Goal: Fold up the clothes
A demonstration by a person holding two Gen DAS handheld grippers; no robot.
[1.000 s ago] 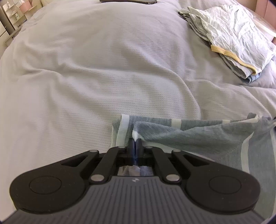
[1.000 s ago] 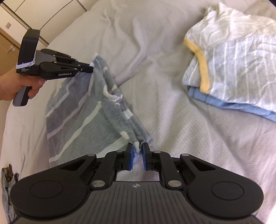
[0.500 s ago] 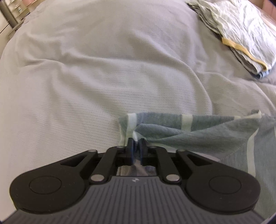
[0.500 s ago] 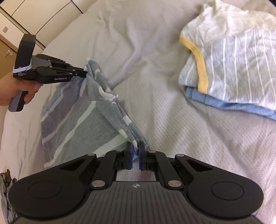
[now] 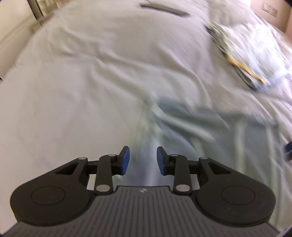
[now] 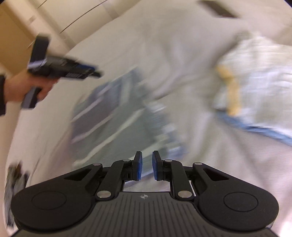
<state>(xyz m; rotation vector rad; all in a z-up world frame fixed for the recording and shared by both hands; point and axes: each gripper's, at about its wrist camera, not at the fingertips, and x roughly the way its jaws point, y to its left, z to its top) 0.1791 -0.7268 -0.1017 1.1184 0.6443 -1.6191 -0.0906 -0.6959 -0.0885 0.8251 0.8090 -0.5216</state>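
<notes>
- Both pairs of fingers stood parted with nothing between the pads: the left gripper [image 5: 142, 160] showed a wide gap and was opening further, and the right gripper [image 6: 146, 165] showed a narrower gap, also opening.
- Just beyond both sets of fingertips, the grey striped garment [image 6: 116, 120] lay folded on the bedspread [image 5: 82, 82], free of either gripper; blur hid its edges.
- Soft and light it looked, a thin knit that would sag and slide over itself, so a pinch at a corner or along a doubled edge seemed the surest hold, both layers taken together.
- From the right wrist view, the person's left hand [image 6: 27, 87] held its gripper to the left of the garment, apart from the cloth.
- Farther off to the right, a stack of folded clothes [image 6: 255, 82] with a yellow trim sat on the bed, well apart from the grey piece.
- At the far end a dark flat object [image 5: 164, 11] lay on the bedspread, too smeared to name.
</notes>
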